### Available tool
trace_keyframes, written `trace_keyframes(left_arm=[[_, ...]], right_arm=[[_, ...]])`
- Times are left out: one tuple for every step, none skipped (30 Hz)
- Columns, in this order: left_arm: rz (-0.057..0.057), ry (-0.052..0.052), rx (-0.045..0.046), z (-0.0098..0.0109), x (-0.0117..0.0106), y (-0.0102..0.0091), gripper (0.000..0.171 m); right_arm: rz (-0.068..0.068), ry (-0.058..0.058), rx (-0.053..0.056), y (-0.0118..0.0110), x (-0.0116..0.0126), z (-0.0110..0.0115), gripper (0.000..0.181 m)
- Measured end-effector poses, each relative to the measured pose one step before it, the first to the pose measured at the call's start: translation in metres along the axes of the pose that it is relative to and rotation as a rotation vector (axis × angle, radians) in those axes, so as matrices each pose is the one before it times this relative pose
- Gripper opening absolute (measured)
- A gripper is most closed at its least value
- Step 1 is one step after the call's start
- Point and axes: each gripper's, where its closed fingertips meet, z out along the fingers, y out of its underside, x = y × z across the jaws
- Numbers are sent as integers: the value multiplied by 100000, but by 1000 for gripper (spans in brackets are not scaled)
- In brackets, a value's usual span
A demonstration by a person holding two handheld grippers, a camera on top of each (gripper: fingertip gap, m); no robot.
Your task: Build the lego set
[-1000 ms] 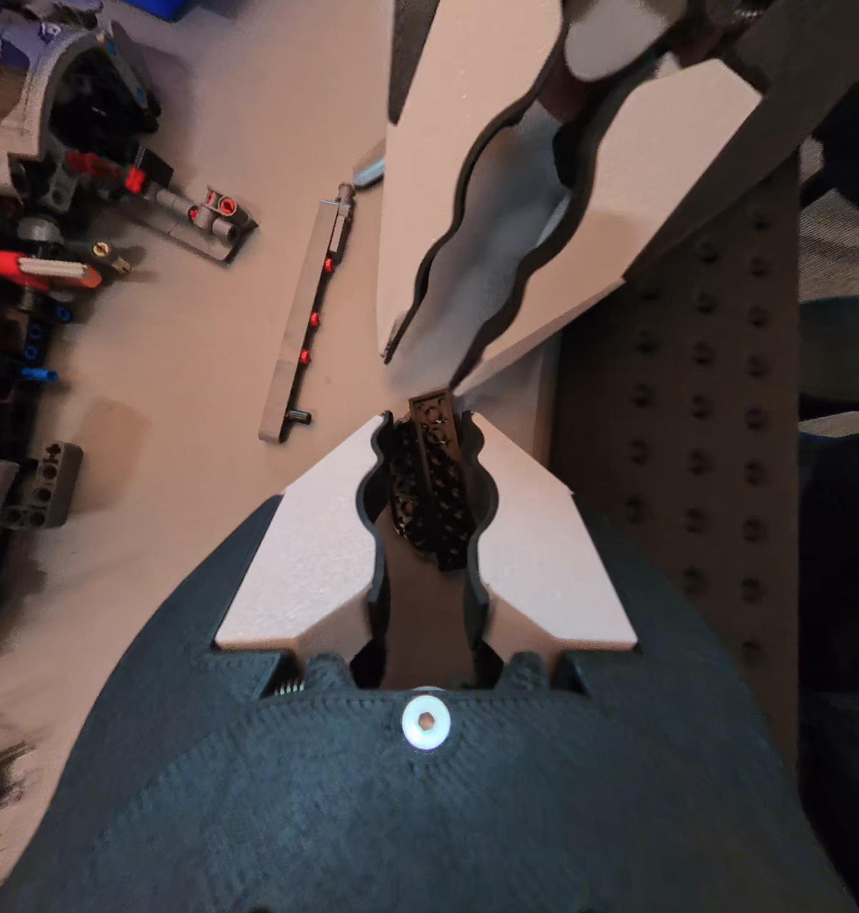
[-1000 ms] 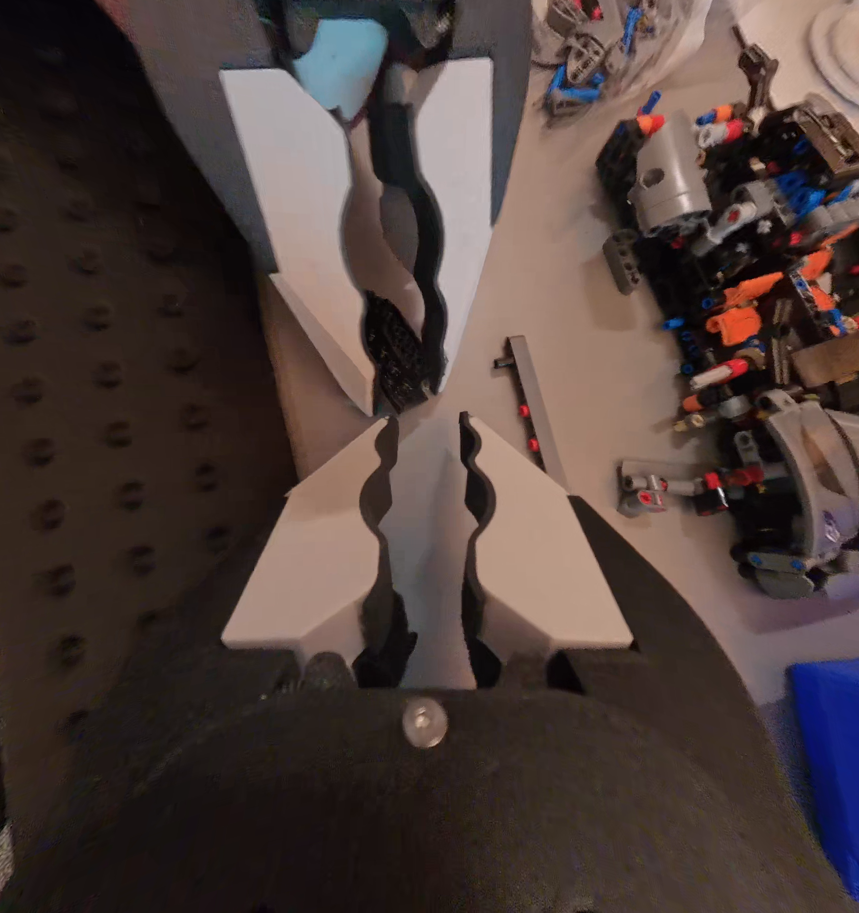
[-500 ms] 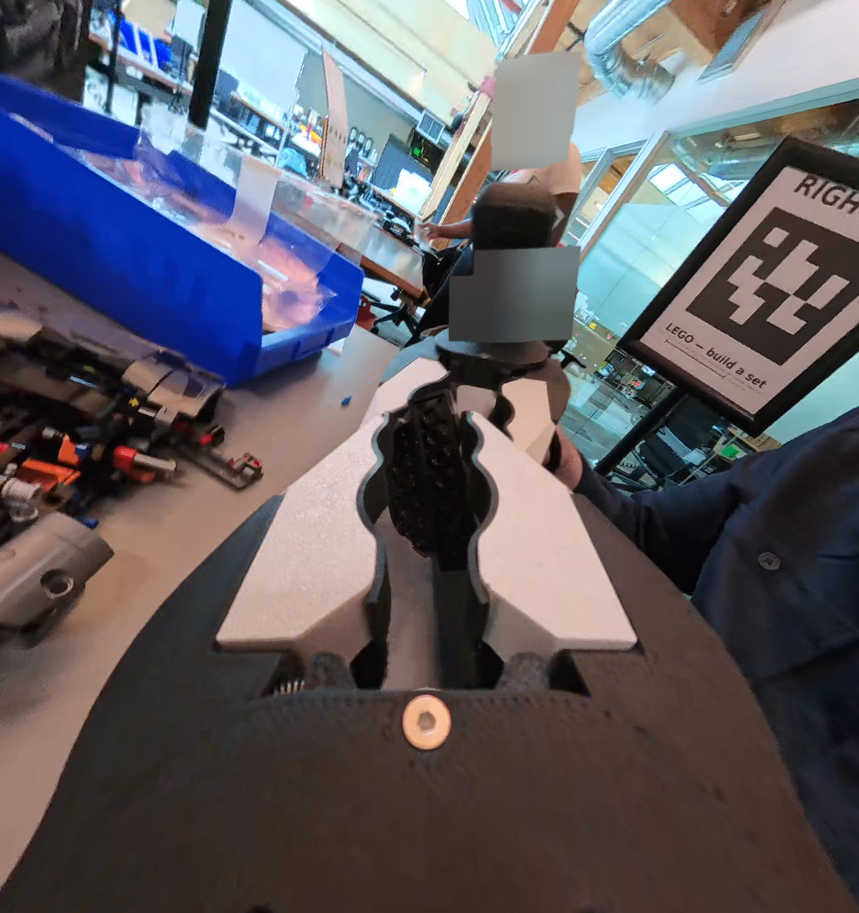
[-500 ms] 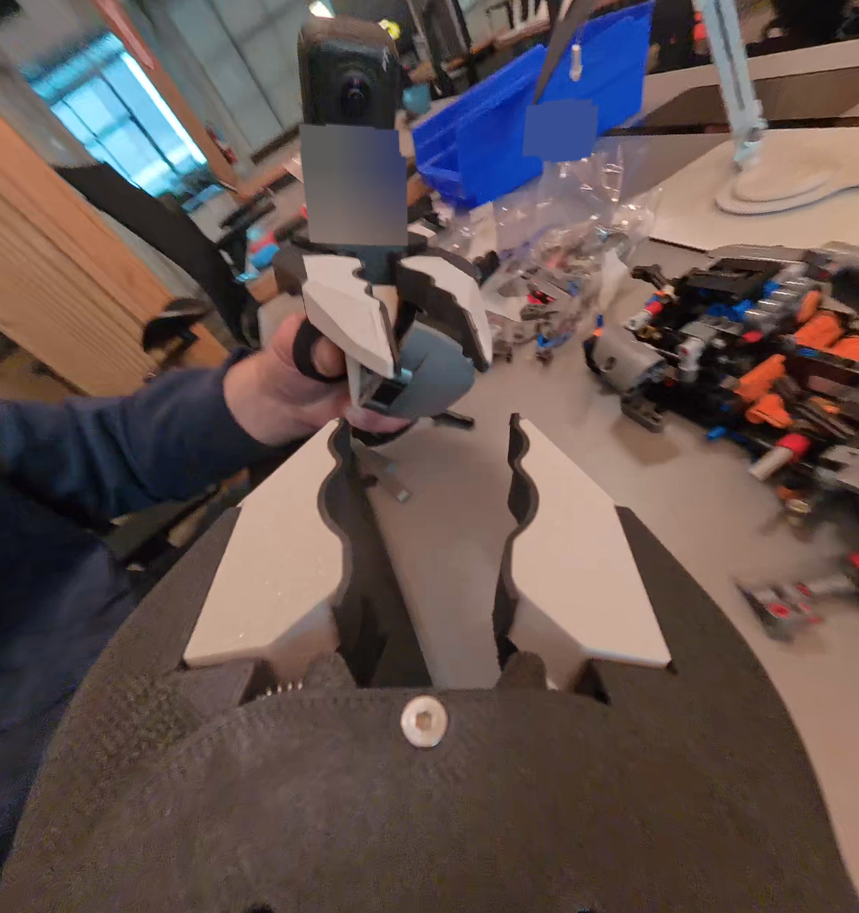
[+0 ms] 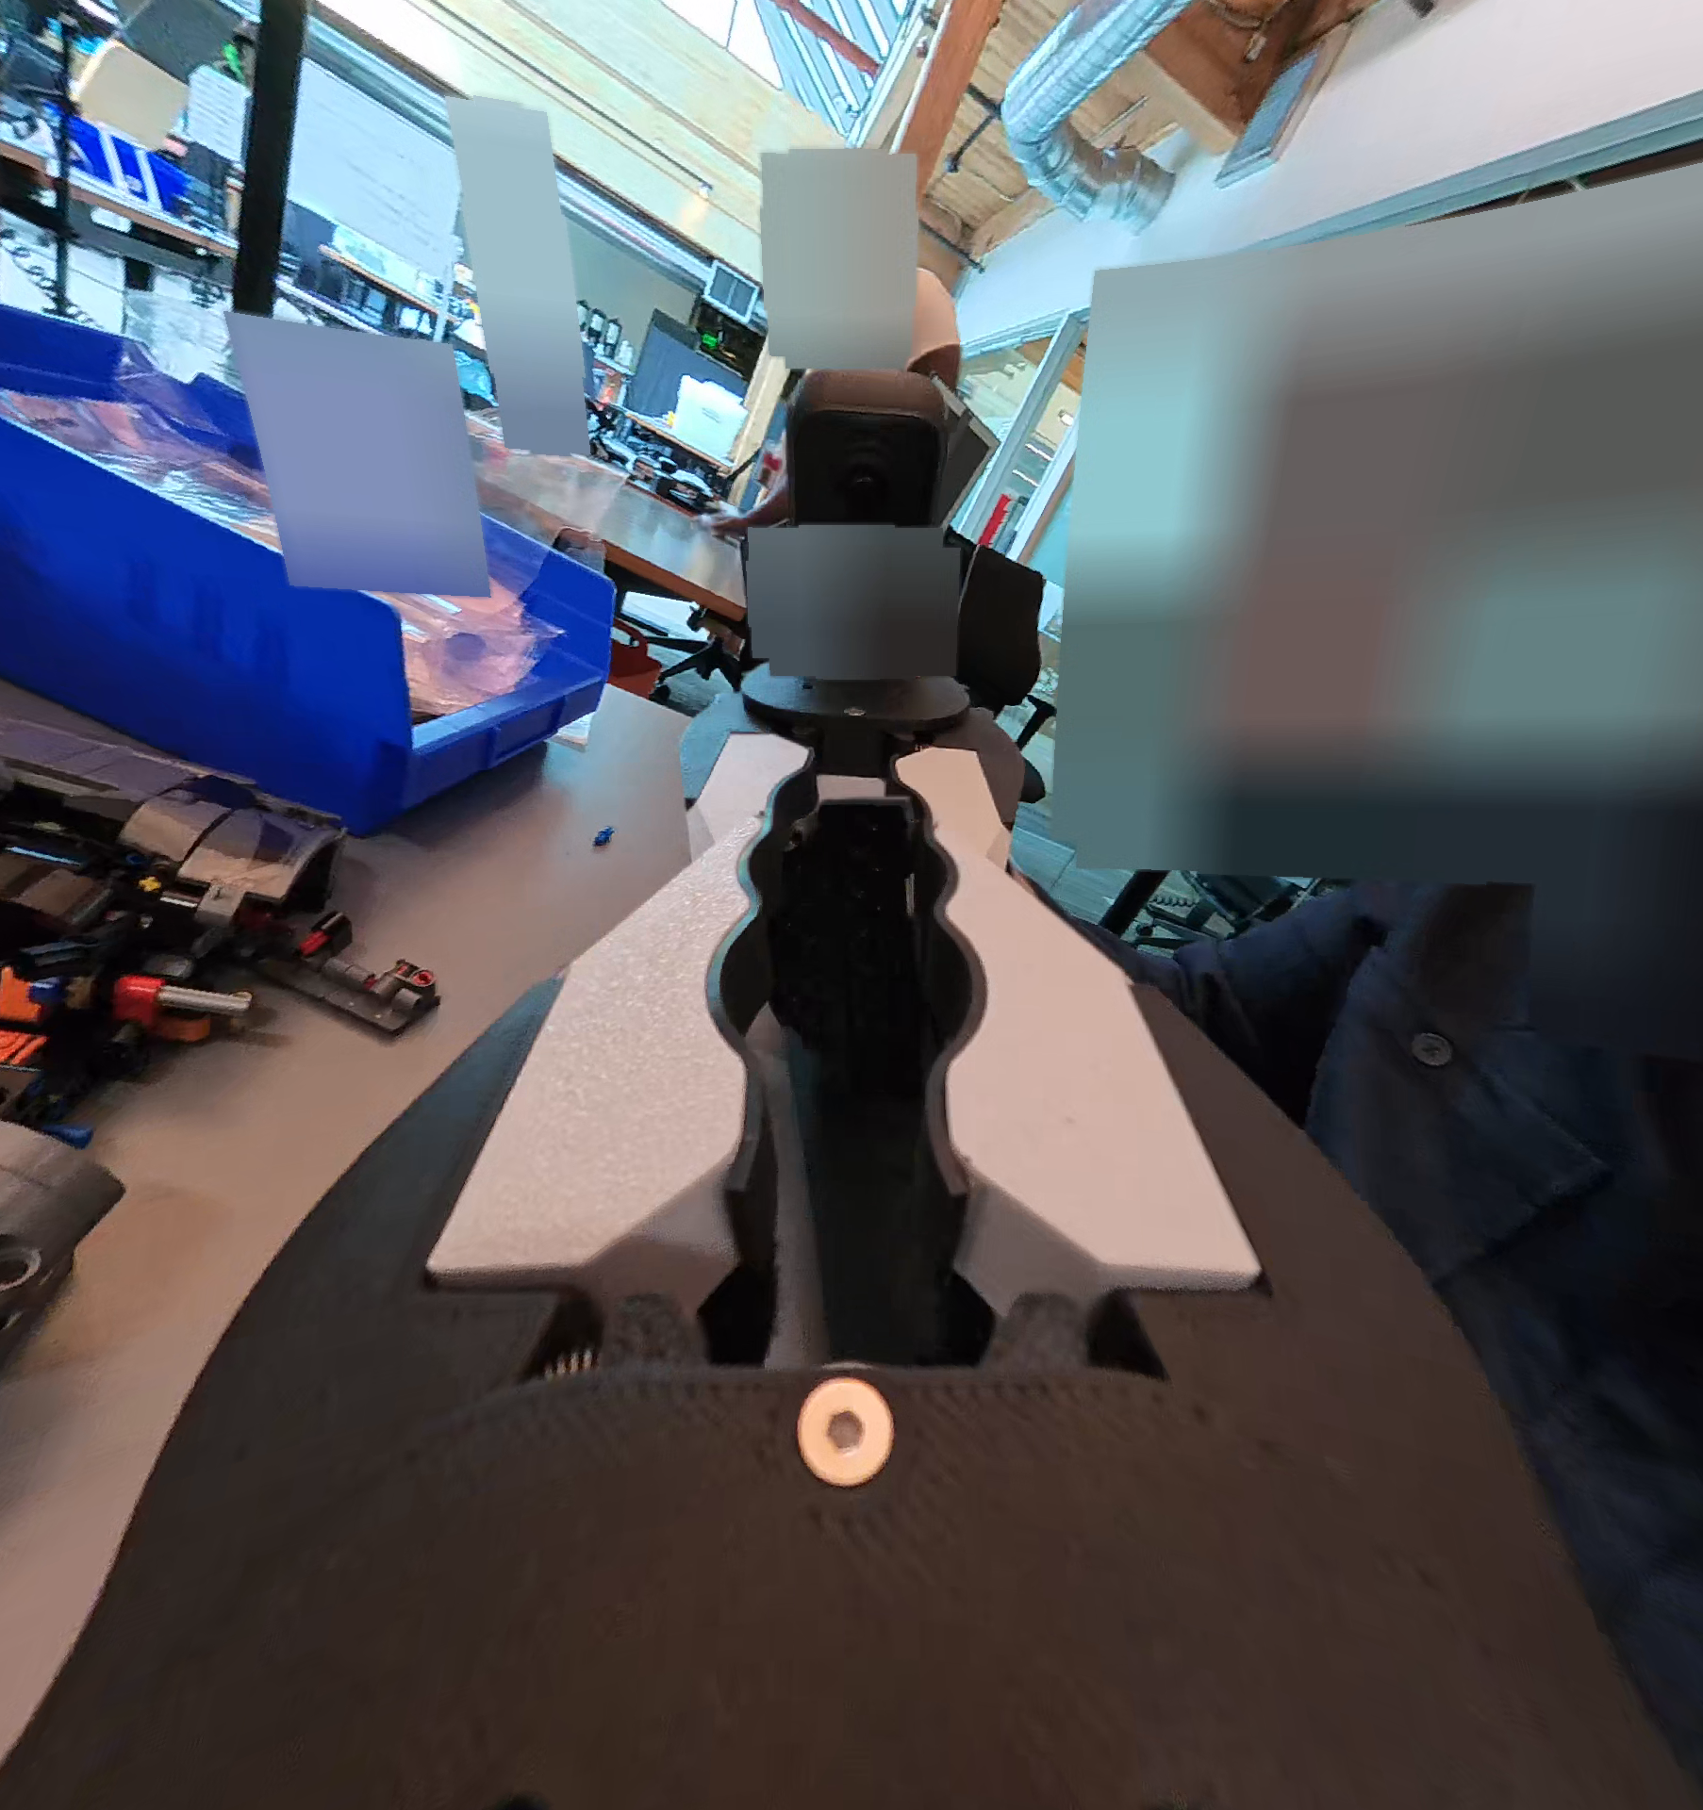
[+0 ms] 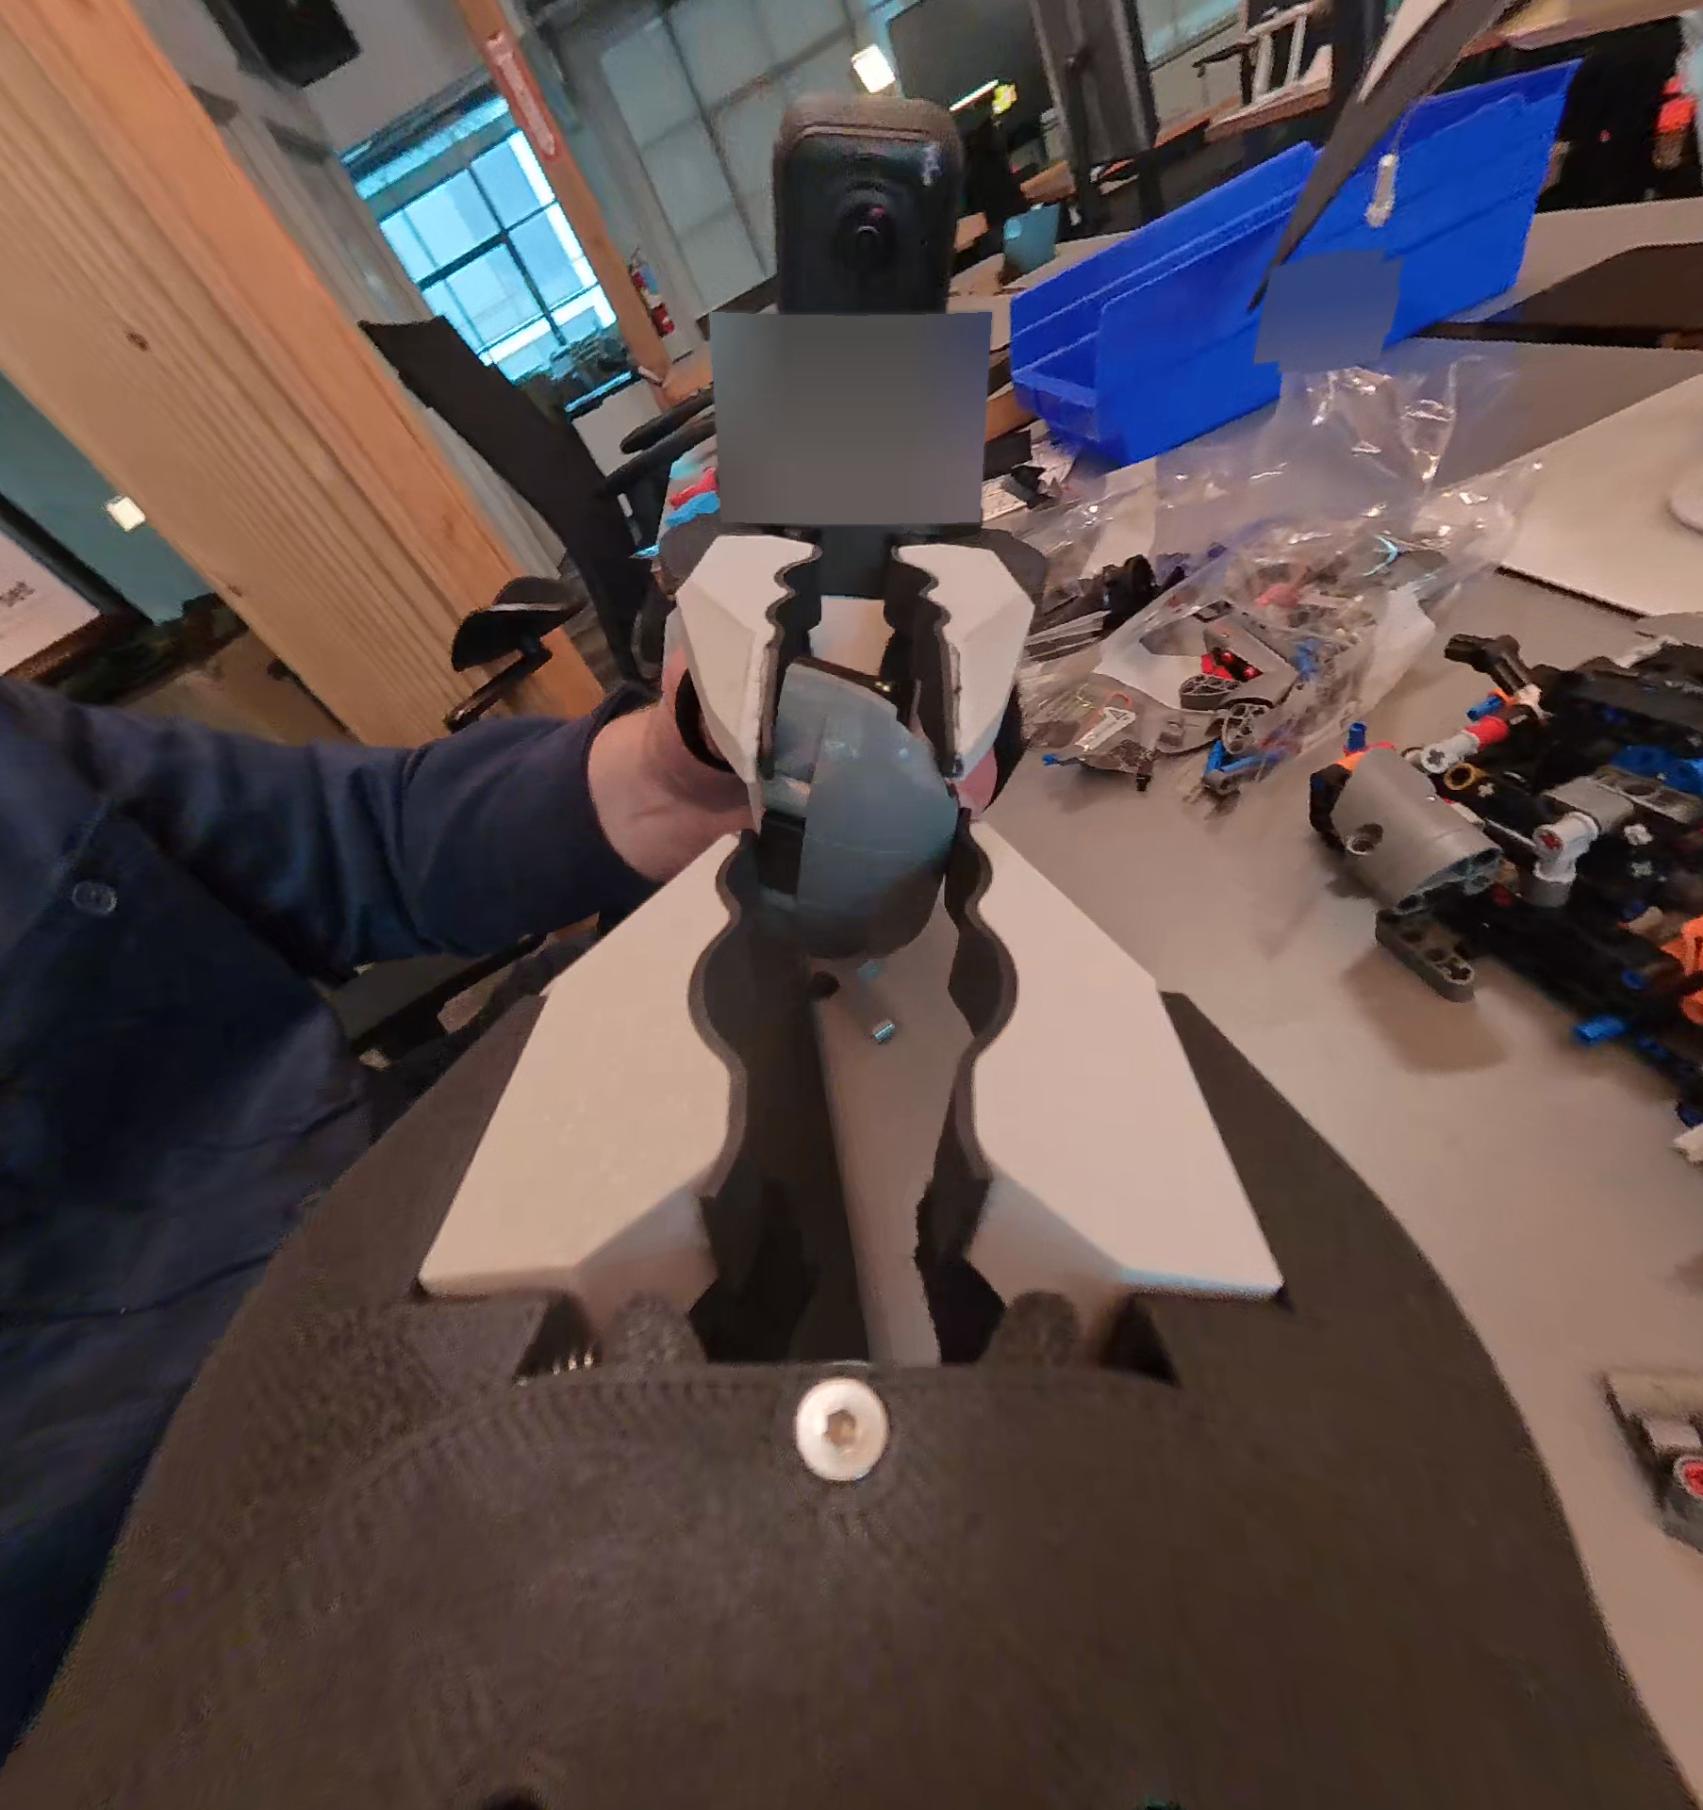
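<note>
Left gripper (image 5: 843, 842): clamped on a black studded piece (image 5: 843, 940), held up in the air above the bench (image 5: 534, 911), not resting on it.

Right gripper (image 6: 852, 862): its fingers stand apart around the rounded grey piece (image 6: 852, 842) that sticks out of the left gripper (image 6: 843, 686). I cannot tell if they touch it.

Half-built model (image 6: 1563, 842): lies by the far right edge of the bench (image 6: 1220, 1028), well apart from both grippers.

Slip risk: the grey piece is round and smooth, so I think a squeeze near its tip could make it pop out.

Drop risk: if one gripper lets go too soon, the piece could fall onto the bench or off its near edge.

Twist risk: pulling crooked could snap the black and grey pieces apart.
</note>
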Motion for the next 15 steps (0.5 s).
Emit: trace_keyframes(left_arm=[[202, 1522, -237, 23, 243, 26, 23], [-166, 1658, -470, -6, 186, 63, 23], [-695, 853, -171, -2, 55, 25, 23], [-766, 381, 380, 40, -32, -42, 23], [-231, 460, -556, 29, 18, 43, 23], [790, -225, -1064, -32, 44, 50, 23], [222, -1993, -1010, -83, -228, 15, 22], [1531, -4417, -2696, -18, -577, 368, 22], [1198, -3054, -2177, 48, -377, 360, 24], [-1340, -323, -1712, 59, -77, 278, 28], [-1101, -3284, -2219, 5, -579, 389, 25], [376, -3461, -1659, 17, -578, 333, 24], [-266, -504, -1001, 54, -79, 126, 23], [1081, -2235, -1818, 62, -247, 199, 20], [2574, -3602, -2351, 74, -400, 297, 19]], right_arm=[[-1235, -1146, -1126, 75, -196, -62, 35], [-873, -774, -1189, 83, -104, -100, 35], [-588, 4, -699, 27, 25, -110, 35], [-985, 926, -741, 43, 64, -32, 35], [-2239, 2136, -1619, 137, 76, -5, 36], [-3521, 4302, -2579, 271, 324, -5, 36], [-4565, 7163, -4228, 501, 667, 61, 35], [-5189, 8433, -5343, 646, 754, 108, 35], [-5083, 7448, -4761, 511, 553, 101, 35], [-4260, 5977, -3851, 353, 367, 77, 36], [-2977, 5076, -2914, 264, 367, 36, 36], [-1792, 4010, -2361, 258, 349, 37, 36], [-1390, 2697, -1781, 221, 206, 73, 36], [-920, 2110, -1477, 237, 158, 135, 36], [-455, 3012, -909, 218, 383, 112, 36]])
